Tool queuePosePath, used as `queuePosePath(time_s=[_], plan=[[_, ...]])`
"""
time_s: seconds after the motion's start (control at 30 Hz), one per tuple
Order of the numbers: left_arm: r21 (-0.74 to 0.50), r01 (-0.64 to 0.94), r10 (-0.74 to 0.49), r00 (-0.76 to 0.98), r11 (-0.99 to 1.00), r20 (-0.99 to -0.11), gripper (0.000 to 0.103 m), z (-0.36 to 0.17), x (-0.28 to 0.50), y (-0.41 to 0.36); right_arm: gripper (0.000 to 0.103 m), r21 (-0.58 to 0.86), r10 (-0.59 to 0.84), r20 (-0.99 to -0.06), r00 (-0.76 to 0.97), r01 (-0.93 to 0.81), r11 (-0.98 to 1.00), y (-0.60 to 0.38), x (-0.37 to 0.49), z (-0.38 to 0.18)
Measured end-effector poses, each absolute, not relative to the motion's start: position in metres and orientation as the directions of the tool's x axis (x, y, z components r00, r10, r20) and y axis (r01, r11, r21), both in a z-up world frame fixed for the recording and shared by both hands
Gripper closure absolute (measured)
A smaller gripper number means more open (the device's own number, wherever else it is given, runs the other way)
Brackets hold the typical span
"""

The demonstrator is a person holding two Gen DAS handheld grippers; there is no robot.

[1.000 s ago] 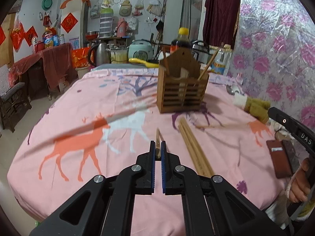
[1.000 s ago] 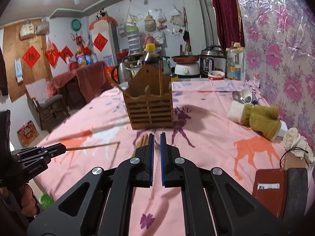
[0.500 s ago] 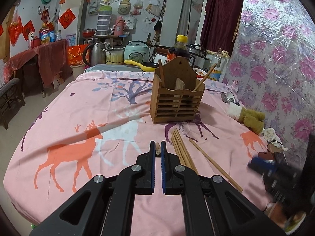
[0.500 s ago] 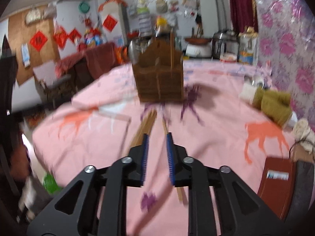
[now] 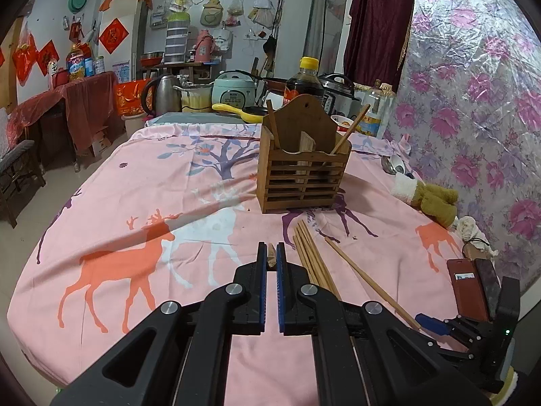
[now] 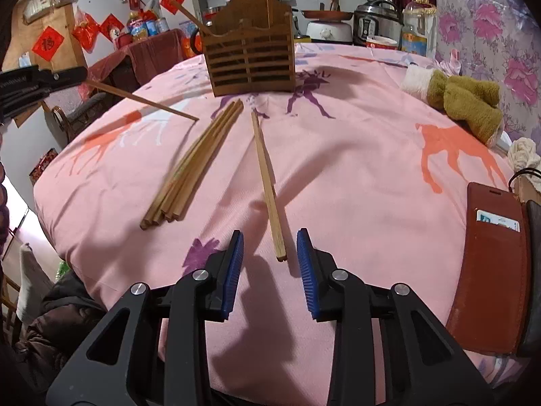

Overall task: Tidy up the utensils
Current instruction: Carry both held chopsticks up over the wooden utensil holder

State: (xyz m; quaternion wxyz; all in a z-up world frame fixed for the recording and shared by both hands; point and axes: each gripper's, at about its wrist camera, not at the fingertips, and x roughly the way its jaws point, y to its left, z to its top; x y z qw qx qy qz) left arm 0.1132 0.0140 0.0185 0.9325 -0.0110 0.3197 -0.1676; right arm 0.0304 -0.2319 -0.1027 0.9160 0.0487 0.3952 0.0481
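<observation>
Chopstick [image 6: 268, 186] end between closing right tool [image 6: 269, 252] pads.

A pink tablecloth [image 5: 142, 182] printed with deer and trees covers the table. Near its right edge lies a brown plush toy [image 5: 434, 199] with a white end, and just past it a crumpled white cloth [image 5: 470, 228]. A brown phone case [image 6: 490, 264] lies open by the table's edge, a card showing in its pocket. A metal spoon [image 5: 389, 164] lies by the wall, which is covered in shiny floral foil [image 5: 480, 77]. Behind the table stand a pale rice cooker [image 5: 233, 89], a steel kettle [image 5: 165, 93], a yellow pan [image 5: 243, 111], a dark sauce bottle [image 5: 306, 81] and a pressure cooker [image 5: 339, 91]. Red decorations [image 5: 113, 35] hang on the far wall; a maroon curtain [image 5: 378, 17] hangs at right.
</observation>
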Motion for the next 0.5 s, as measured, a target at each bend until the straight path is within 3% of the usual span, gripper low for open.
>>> queuePosePath(time_s=[0.1,0.5], plan=[[-0.129,0.305,-0.32,0.738,0.944,-0.594,0.097,0.019,0.113,0.014,0.096,0.119,0.107,-0.691,0.715,-0.034,0.992,-0.234,0.027,-0.095],[-0.118,0.327,-0.334,0.755,0.938,-0.565,0.097,0.047,0.115,0.012,0.097,0.095,0.075,-0.499,0.864,-0.031,0.995,-0.245,0.024,0.003]])
